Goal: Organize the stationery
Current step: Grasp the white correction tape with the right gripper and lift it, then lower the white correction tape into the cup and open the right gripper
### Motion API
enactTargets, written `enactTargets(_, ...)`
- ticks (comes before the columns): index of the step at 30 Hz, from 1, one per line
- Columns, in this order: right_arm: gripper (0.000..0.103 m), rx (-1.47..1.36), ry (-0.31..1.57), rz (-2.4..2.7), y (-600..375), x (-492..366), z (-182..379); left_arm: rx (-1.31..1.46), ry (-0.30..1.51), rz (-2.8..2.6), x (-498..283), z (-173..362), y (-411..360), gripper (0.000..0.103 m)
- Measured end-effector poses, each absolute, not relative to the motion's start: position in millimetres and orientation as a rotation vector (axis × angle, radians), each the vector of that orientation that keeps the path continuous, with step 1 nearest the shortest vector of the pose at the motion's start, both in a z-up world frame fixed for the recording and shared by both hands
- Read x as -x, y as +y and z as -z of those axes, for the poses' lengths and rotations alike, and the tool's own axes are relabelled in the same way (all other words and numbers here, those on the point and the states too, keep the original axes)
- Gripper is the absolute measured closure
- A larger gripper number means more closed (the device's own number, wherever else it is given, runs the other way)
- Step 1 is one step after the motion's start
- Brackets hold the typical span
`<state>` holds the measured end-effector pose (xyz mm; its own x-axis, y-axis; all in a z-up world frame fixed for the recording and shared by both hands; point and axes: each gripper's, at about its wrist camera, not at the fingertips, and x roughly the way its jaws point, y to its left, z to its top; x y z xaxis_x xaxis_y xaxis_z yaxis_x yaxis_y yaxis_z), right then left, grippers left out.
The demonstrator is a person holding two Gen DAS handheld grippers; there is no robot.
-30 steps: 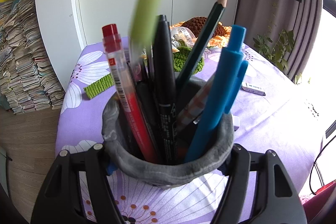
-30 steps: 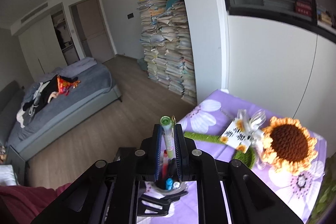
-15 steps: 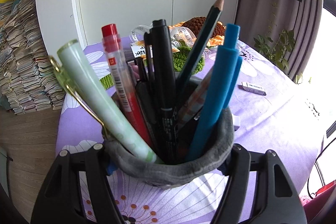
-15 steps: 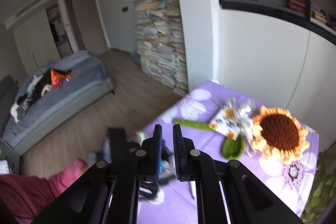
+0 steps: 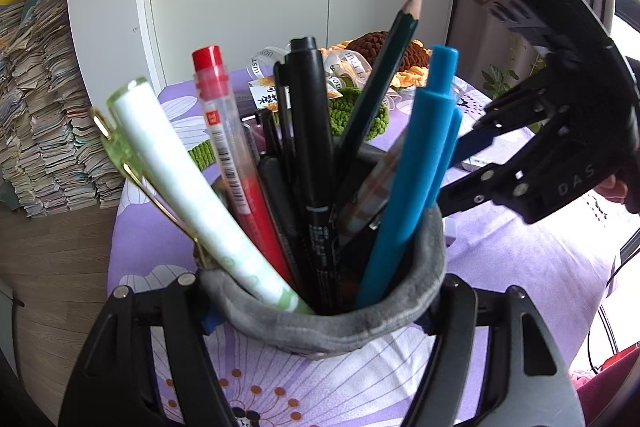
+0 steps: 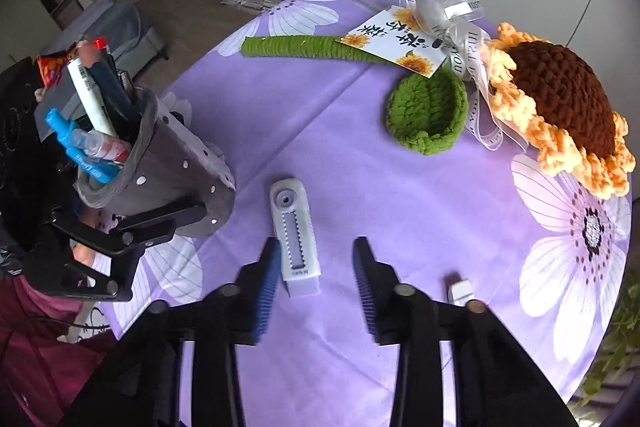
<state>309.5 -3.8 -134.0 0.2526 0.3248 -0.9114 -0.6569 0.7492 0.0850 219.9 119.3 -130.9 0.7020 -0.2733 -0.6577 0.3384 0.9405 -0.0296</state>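
Now my left gripper [image 5: 320, 311] is clamping the grey felt pen cup [image 5: 332, 323], where the pale green pen [image 5: 192, 187] I just dropped is leaning. My right gripper [image 6: 316, 267], emptied, is opening above the white utility knife [image 6: 295, 239] lying on the purple tablecloth [image 6: 400, 207], likely next.

My left tool [image 5: 320, 311] clamps the grey pen holder [image 5: 332, 323], pens upright inside; my right tool [image 5: 476, 147] hovers just right of the holder over the table [image 5: 540, 259]
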Motion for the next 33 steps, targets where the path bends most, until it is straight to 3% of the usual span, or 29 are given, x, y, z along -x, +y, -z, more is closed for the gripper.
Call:
enactTargets(11, 0.049, 0.447, 1.149, -0.751, 33, -325, 156, -0.062, 0.733, 0.392, -224, 130, 135, 0.034)
enactTargets(13, 0.058, 0.467, 1.154, -0.738, 37, -327, 161, -0.063, 0.737, 0.394, -225, 131, 135, 0.034)
enactTargets(14, 0.074, 0.475, 1.135, -0.727, 39, -328, 160, -0.067, 0.738, 0.395, -225, 131, 135, 0.034)
enactTargets(19, 0.076, 0.444, 1.133, -0.715, 37, -327, 159, -0.08, 0.736, 0.395, -226, 132, 132, 0.034)
enactTargets(23, 0.076, 0.315, 1.045, -0.704, 15, -322, 117, -0.083, 0.733, 0.401, -226, 133, 132, 0.034)
enactTargets(28, 0.076, 0.175, 0.797, -0.74, -4, -298, 33, -0.07, 0.728, 0.385, -230, 135, 134, 0.034)
enactTargets(33, 0.077, 0.167, 0.649, -0.827, 14, -269, -18, -0.059, 0.726, 0.366, -229, 135, 134, 0.034)
